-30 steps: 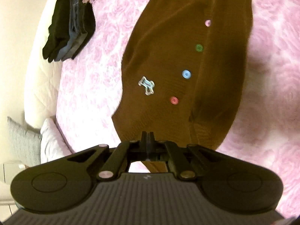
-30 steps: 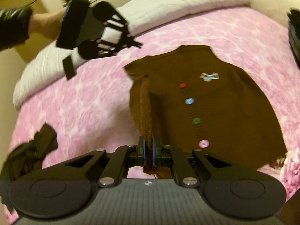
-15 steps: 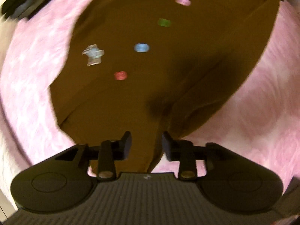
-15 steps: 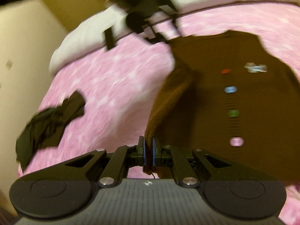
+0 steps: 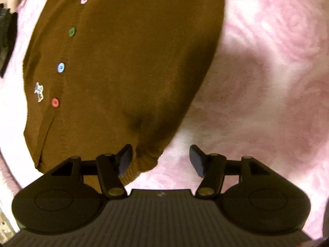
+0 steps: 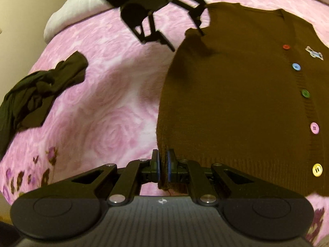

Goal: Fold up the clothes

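A brown knitted cardigan with coloured buttons lies flat on a pink rose-patterned bedspread, one side folded over the body. My left gripper is open and empty just above the cardigan's shoulder end; its left finger is over the fabric. My right gripper is shut on the cardigan's hem corner at the folded edge. The cardigan fills the right of the right wrist view, where the left gripper hovers at its far end.
A crumpled dark garment lies on the bedspread to the left in the right wrist view. A white pillow or duvet lies beyond the bed's far edge. A dark stack sits at the left edge of the left wrist view.
The sleeve side has been laid over onto the cardigan's body. My left gripper has opened and let go of the fabric. My right gripper has come down, still holding the hem.
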The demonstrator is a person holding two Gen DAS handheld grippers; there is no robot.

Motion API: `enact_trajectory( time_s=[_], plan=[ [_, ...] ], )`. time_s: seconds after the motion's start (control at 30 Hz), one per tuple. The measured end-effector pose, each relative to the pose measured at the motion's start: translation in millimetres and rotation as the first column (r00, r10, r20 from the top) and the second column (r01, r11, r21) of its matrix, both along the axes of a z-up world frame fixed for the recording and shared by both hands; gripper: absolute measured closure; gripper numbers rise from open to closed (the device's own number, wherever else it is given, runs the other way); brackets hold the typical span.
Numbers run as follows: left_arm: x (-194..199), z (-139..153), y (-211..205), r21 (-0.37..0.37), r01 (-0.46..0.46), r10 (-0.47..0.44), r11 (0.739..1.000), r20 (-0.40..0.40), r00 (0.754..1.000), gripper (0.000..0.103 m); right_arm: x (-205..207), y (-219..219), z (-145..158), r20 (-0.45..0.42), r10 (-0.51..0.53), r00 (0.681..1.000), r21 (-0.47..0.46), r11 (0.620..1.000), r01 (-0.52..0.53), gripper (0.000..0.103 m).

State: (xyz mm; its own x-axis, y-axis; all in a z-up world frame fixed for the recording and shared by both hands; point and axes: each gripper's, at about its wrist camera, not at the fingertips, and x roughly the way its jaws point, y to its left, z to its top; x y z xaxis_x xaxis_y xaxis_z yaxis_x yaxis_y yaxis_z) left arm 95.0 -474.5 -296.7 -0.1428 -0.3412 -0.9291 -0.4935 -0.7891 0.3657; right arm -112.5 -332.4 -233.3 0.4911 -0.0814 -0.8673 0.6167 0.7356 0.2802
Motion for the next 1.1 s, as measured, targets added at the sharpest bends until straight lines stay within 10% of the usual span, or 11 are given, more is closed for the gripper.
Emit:
enact_trajectory(
  time_s=[0.1, 0.17, 0.23, 0.67, 1.1],
  plan=[
    [0.2, -4.6, -0.4, -0.045, -0.02, 0.018, 0.999, -0.042, 0.999, 0.057, -5.2, -2.7, 6.1, 0.001, -0.017, 1.0, 0.007, 1.0, 0.017, 0.096],
    [-1.9, -5.3, -5.9, -0.054, -0.037, 0.035, 0.998, -0.033, 0.999, 0.088, -6.1, -5.5, 9.2, -0.001, -0.023, 1.0, 0.008, 1.0, 0.023, 0.096],
    [-6.2, 1.1, -14.0, -0.047, -0.047, 0.045, 0.998, -0.032, 0.998, 0.097, -6.0, -9.3, 12.5, 0.004, -0.031, 1.0, 0.016, 0.999, 0.031, 0.096],
    [-140.1, 120.0, -156.0, -0.001, -0.065, 0.065, 0.998, -0.044, 0.997, 0.099, -129.0, -109.8, 100.1, 0.19, -0.3, 0.935, 0.078, 0.954, 0.29, 0.096],
    [-289.4, 64.4, -267.7, 0.1, -0.158, 0.158, 0.982, 0.009, 0.987, 0.099, -306.0, -235.1, 36.5, 0.177, -0.603, 0.778, 0.22, 0.795, 0.566, 0.096]
  ],
)
